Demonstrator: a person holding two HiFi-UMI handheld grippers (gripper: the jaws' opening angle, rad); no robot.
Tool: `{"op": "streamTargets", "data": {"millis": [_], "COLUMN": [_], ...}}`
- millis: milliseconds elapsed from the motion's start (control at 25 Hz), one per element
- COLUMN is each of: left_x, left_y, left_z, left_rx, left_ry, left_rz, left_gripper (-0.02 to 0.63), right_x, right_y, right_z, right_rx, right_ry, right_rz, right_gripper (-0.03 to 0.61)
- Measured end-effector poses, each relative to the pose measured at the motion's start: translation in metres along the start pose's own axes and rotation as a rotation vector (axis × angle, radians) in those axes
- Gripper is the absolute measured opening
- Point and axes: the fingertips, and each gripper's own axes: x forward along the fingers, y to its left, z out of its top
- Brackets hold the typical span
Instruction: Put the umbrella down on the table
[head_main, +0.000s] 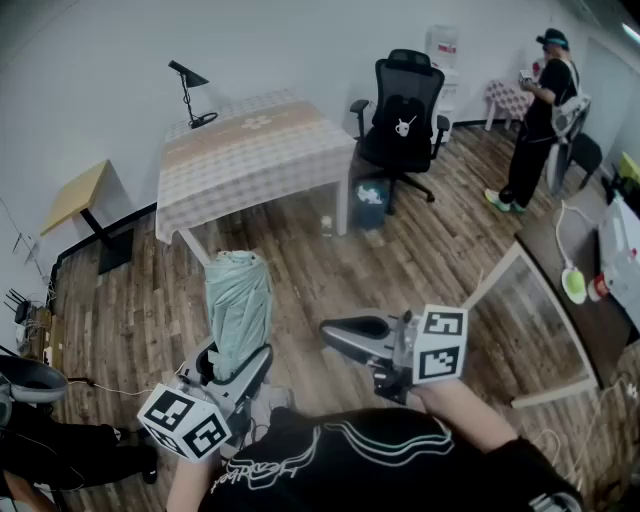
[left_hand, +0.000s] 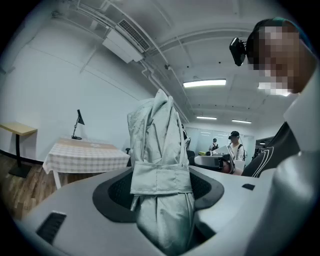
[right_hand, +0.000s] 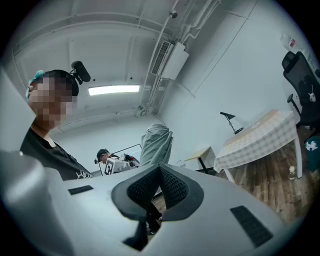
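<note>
A folded pale green umbrella (head_main: 238, 300) stands upright in my left gripper (head_main: 238, 368), low in the head view and left of centre. In the left gripper view the jaws press on both sides of the umbrella (left_hand: 162, 150), just below its wrap strap (left_hand: 160, 176). My right gripper (head_main: 330, 332) hangs to the right of the umbrella, pointing left, jaws together and nothing between them. In the right gripper view its dark pads (right_hand: 172, 186) meet at the tips, with the umbrella (right_hand: 156, 145) behind them. The table (head_main: 250, 150) with a checked cloth stands further off, beyond the umbrella.
A black desk lamp (head_main: 190, 95) stands on the table's far left corner. A black office chair (head_main: 400, 120) and a bin (head_main: 372, 205) are to its right. A person (head_main: 540, 120) stands at the far right. A small yellow table (head_main: 75, 195) is at left, a glass-topped table (head_main: 535, 320) at right.
</note>
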Motion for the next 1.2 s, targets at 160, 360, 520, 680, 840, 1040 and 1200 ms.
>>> {"op": "streamTargets", "data": {"millis": [160, 360, 520, 680, 840, 1040, 1200], "left_x": [0.002, 0.007, 0.014, 0.019, 0.023, 0.03, 0.038], "left_y": [-0.006, -0.008, -0.006, 0.0, 0.009, 0.022, 0.042], "left_z": [0.0, 0.004, 0.001, -0.003, -0.002, -0.004, -0.003], "left_rx": [-0.003, -0.001, -0.021, -0.027, -0.034, -0.048, -0.051], "left_ry": [0.004, 0.008, 0.016, 0.028, 0.025, 0.022, 0.02], "left_rz": [-0.003, -0.003, -0.011, -0.025, -0.028, -0.032, -0.028], "left_gripper": [0.267, 0.267, 0.267, 0.267, 0.267, 0.267, 0.267], "right_x": [-0.005, -0.008, -0.011, -0.01, -0.004, 0.003, 0.014], "right_y": [-0.001, -0.002, -0.007, -0.014, -0.022, -0.035, -0.052], "right_z": [0.001, 0.005, 0.004, 0.006, 0.005, 0.004, 0.006], "right_rx": [0.0, 0.009, 0.008, 0.032, 0.044, 0.051, 0.057], "right_ry": [0.002, -0.006, -0.013, -0.034, -0.032, -0.016, -0.005], "right_rz": [0.001, 0.006, -0.001, -0.007, -0.014, -0.029, -0.039], "right_gripper": [0.011, 0.011, 0.011, 0.012, 0.012, 0.012, 0.012]}}
